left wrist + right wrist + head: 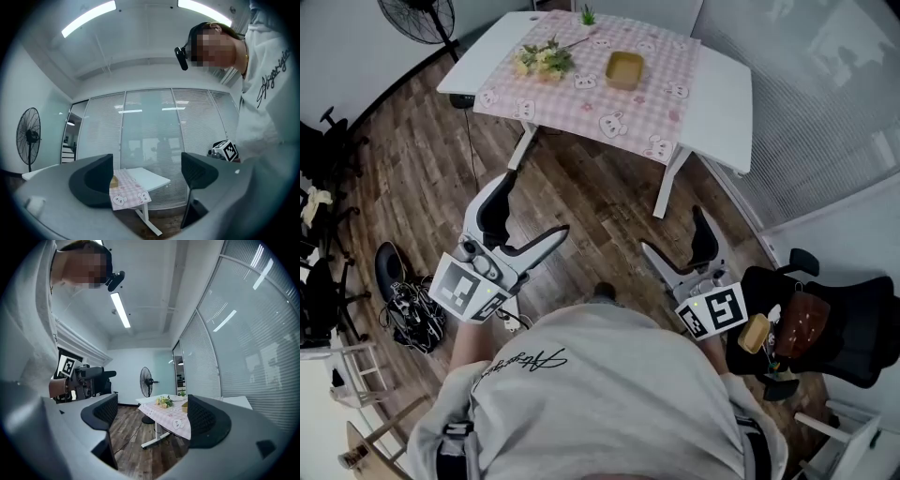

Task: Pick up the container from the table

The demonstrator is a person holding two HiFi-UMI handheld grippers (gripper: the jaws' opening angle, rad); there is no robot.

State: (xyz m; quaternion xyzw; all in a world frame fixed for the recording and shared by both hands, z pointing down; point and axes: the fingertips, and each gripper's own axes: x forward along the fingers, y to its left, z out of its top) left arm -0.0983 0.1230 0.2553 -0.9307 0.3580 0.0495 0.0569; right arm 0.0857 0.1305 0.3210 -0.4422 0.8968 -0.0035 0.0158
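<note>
We stand in an office. To the right of the right hand-held gripper (671,230) runs a glass partition (825,112) with slatted blinds, and a black swivel chair (853,328) sits just beside it. Ahead of it, a white bench (722,94) stands on plank flooring (591,197), with a pedestal fan (417,17) further left. Strip lights (89,18) line the ceiling above.

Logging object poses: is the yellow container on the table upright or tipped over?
Upright: the container sits flat on the pink tablecloth, open top facing up.
</note>
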